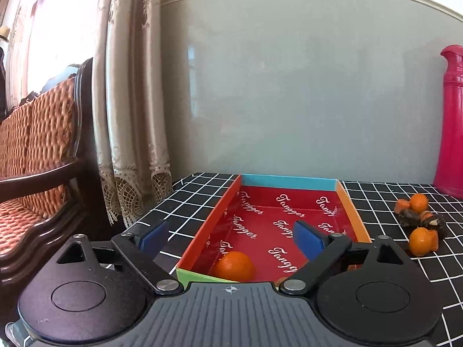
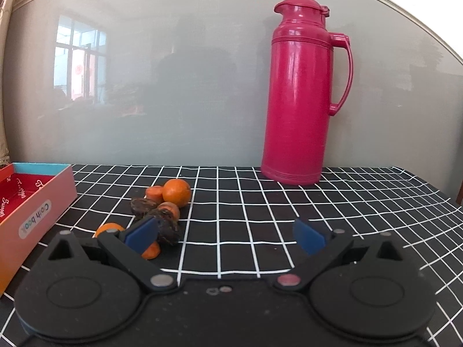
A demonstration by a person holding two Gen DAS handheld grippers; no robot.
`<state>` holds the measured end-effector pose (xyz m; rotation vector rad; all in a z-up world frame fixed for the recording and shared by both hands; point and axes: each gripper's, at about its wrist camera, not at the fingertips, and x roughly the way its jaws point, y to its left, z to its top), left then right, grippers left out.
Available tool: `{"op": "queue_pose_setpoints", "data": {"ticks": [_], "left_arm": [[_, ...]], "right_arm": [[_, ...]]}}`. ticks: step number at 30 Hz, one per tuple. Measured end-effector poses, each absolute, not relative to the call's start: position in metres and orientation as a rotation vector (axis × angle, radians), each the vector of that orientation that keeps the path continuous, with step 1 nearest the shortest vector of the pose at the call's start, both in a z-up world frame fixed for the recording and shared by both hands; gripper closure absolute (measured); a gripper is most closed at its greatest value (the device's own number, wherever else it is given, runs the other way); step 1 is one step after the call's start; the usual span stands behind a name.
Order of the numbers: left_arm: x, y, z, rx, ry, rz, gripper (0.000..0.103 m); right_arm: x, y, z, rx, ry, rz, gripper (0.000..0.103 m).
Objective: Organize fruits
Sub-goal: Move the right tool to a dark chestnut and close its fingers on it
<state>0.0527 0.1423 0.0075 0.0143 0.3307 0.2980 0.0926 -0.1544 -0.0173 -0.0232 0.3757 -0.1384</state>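
Observation:
An orange tangerine (image 1: 235, 266) lies in the near left corner of the shallow red-lined box (image 1: 208, 225). My left gripper (image 1: 231, 240) hovers over the box's near end, open, blue pads wide apart with nothing between them. To the right of the box lies a small heap of fruit (image 1: 419, 219): tangerines, orange pieces and dark wrinkled fruits. In the right wrist view the same heap (image 2: 162, 211) sits left of centre, topped by a round tangerine (image 2: 176, 192). My right gripper (image 2: 225, 235) is open just right of the heap, its left pad in front of a dark fruit (image 2: 169, 227).
A tall pink thermos jug (image 2: 301, 95) stands at the back against the grey wall. The table wears a black cloth with a white grid (image 2: 260, 202). Left of the table are a lace curtain (image 1: 130, 115) and a wooden sofa (image 1: 37, 150).

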Motion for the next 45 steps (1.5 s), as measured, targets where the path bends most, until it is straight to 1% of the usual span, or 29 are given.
{"op": "queue_pose_setpoints", "data": {"ticks": [30, 33, 37, 40, 44, 45], "left_arm": [[0.055, 0.158, 0.006, -0.016, 0.338, 0.359, 0.011], [0.056, 0.16, 0.005, -0.019, 0.344, 0.361, 0.011], [0.059, 0.162, 0.004, -0.02, 0.345, 0.36, 0.011], [0.06, 0.162, 0.003, -0.019, 0.352, 0.355, 0.011], [0.06, 0.161, 0.004, -0.018, 0.347, 0.352, 0.011], [0.06, 0.161, 0.004, -0.017, 0.345, 0.353, 0.011]], "right_arm": [[0.114, -0.128, -0.02, -0.033, 0.382, -0.053, 0.005], [0.12, -0.127, -0.02, -0.028, 0.386, -0.046, 0.011], [0.131, -0.125, -0.024, -0.02, 0.421, -0.035, 0.024], [0.139, -0.123, -0.026, -0.019, 0.435, -0.025, 0.028], [0.149, -0.12, -0.028, -0.016, 0.438, -0.037, 0.03], [0.152, -0.12, -0.029, -0.01, 0.444, -0.037, 0.032]]}}
